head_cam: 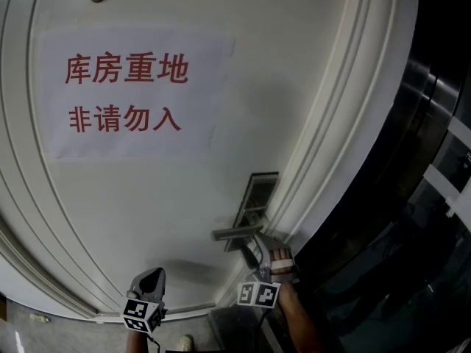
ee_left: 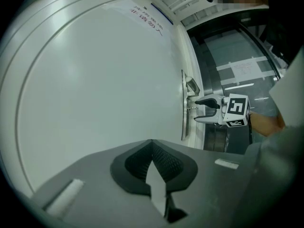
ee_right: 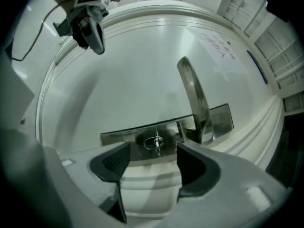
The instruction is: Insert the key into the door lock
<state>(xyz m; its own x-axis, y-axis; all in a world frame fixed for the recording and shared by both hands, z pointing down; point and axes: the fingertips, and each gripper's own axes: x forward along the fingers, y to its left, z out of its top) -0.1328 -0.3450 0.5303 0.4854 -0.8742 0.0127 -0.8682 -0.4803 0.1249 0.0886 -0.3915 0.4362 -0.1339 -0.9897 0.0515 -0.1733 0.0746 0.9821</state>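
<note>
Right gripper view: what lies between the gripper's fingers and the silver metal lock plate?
Only a small metal key with its ring, sticking out of the lock plate, untouched by the open right gripper; that view shows it.

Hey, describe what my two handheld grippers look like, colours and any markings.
They match. The left gripper and right gripper have pale grey moulded bodies that taper into two fingers, lined inside with black textured pads. Each carries a white cube printed with black square markers.
</note>
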